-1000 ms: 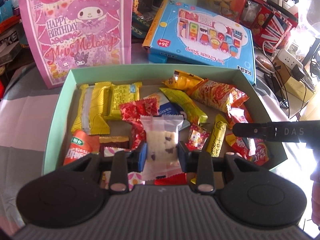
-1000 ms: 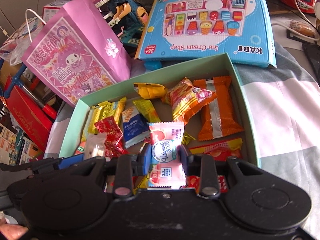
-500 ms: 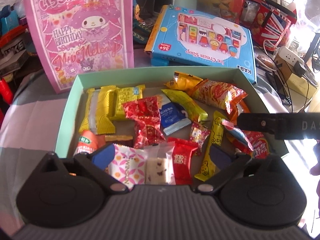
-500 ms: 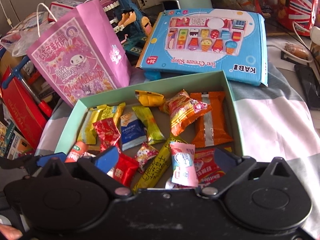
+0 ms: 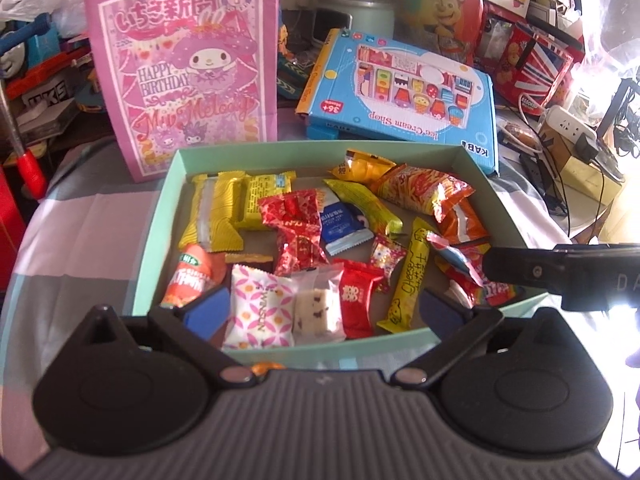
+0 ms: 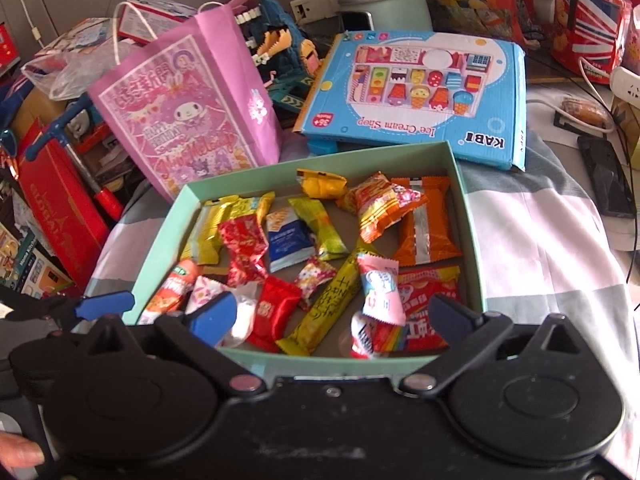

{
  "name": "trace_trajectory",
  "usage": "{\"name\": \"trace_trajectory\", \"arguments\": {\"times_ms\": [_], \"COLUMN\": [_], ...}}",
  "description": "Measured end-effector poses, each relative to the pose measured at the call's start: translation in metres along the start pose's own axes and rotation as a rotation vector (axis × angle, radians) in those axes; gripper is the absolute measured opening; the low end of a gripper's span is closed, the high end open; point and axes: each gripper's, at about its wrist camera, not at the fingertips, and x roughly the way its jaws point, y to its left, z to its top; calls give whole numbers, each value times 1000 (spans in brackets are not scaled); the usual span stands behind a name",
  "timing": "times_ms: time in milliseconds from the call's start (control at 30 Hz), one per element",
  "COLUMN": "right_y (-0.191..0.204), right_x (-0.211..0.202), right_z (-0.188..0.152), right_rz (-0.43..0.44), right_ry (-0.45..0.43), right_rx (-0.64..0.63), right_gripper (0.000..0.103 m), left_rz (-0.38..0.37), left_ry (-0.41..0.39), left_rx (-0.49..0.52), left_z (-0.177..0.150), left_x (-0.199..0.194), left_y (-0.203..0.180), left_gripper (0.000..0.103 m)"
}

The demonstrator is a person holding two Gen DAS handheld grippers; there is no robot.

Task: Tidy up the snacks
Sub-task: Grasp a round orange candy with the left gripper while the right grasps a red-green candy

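Both grippers (image 5: 324,308) (image 6: 334,316) gape above crinkly foil snacks (image 5: 300,232).

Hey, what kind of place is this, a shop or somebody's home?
Probably a home, maybe a child's room: a pink gift bag, a toy box and a power strip crowd around the snack box.

Left hand-held gripper (image 5: 323,309) spread wide, empty; right hand-held gripper (image 6: 334,314) likewise.

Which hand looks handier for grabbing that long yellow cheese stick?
Probably right: the long yellow cheese stick lies between the open right gripper fingers. The open left gripper faces other wrappers.
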Motion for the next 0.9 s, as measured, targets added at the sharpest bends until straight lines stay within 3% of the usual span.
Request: {"name": "trace_trajectory", "arguments": {"times_ms": [300,767,900], "right_y": [6,12,24], "right_x": [-27,6,22], "right_z": [-29,-99,-109], "right_rz": [3,30,12], "right_ry": [13,213,241], "right_rx": [1,105,81], "right_gripper": [103,102,81], "left_rz": [10,53,67], "left_ry": [6,143,142], "left_rx": [-26,-147,-177], "left_z": [-36,-111,-116], "left_x": [-27,-7,-6], "left_y": [13,57,69], "left_gripper": [103,103,103]}}
